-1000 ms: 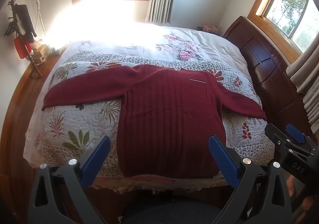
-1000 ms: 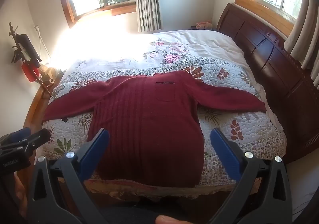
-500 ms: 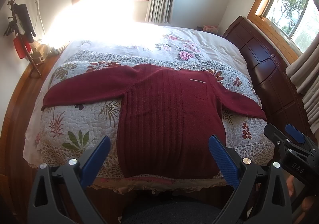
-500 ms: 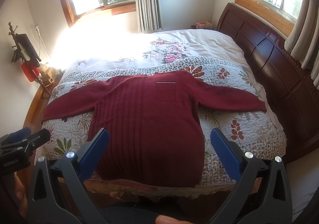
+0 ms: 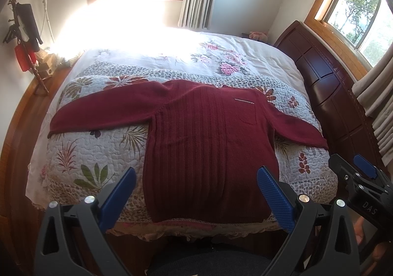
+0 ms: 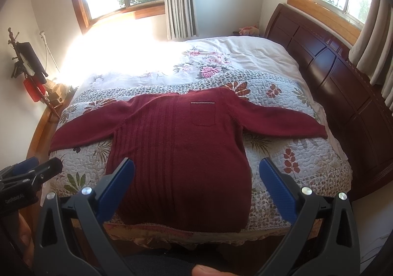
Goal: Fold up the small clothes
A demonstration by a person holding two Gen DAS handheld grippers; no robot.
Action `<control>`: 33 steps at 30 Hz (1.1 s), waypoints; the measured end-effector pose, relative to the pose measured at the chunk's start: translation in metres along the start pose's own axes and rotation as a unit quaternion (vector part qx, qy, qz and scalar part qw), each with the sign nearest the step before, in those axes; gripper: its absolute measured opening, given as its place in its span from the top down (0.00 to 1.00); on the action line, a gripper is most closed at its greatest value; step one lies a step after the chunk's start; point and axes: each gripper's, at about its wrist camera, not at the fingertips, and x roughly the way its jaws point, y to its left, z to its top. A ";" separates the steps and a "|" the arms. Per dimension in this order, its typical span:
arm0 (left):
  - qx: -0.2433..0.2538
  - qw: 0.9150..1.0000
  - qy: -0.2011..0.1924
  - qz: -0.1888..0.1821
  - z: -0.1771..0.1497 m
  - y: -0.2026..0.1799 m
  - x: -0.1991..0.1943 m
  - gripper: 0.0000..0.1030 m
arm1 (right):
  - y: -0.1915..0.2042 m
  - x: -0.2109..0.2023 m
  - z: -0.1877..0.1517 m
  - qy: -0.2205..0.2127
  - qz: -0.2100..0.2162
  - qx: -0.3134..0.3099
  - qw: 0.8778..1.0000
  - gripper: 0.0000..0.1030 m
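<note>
A dark red knit sweater (image 5: 208, 143) (image 6: 179, 153) lies flat on the bed, front up, with both sleeves spread out to the sides and its hem at the near edge. A small chest pocket with a pale trim shows near the collar. My left gripper (image 5: 196, 185) hangs open above the hem, holding nothing. My right gripper (image 6: 196, 172) is likewise open and empty, hovering over the sweater's lower part. Each gripper also shows at the side of the other's view: the right gripper (image 5: 361, 177) and the left gripper (image 6: 29, 172).
The bed carries a floral quilt (image 5: 86, 160) (image 6: 294, 153) and a white flowered duvet (image 5: 221, 55) beyond it. A dark wooden headboard (image 6: 343, 84) runs along the right. A stand with red and black items (image 5: 24, 42) is at the left wall.
Both views have barely shifted. The sweater lies as before and both grippers stay open.
</note>
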 end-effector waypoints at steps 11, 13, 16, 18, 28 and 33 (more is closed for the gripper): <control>-0.050 0.993 -0.065 -0.088 0.012 0.040 0.036 0.04 | -0.095 0.069 -0.015 -0.029 -0.017 0.088 0.996 0.03; -0.060 0.992 -0.054 -0.095 0.016 0.042 0.045 0.04 | -0.132 0.089 -0.022 -0.014 -0.008 0.139 0.990 0.03; -0.074 0.990 -0.032 -0.120 0.020 0.041 0.056 0.04 | -0.199 0.114 -0.035 -0.008 0.024 0.235 0.972 0.03; -0.081 0.987 -0.032 -0.133 0.018 0.037 0.060 0.04 | -0.246 0.135 -0.044 -0.008 0.045 0.303 0.952 0.03; -0.184 0.962 0.032 -0.199 -0.002 -0.007 0.103 0.04 | -0.461 0.257 -0.081 -0.008 0.127 0.536 0.834 0.06; -0.181 0.960 0.024 -0.212 0.001 -0.042 0.100 0.04 | -0.529 0.313 -0.088 -0.021 0.191 0.599 0.777 0.35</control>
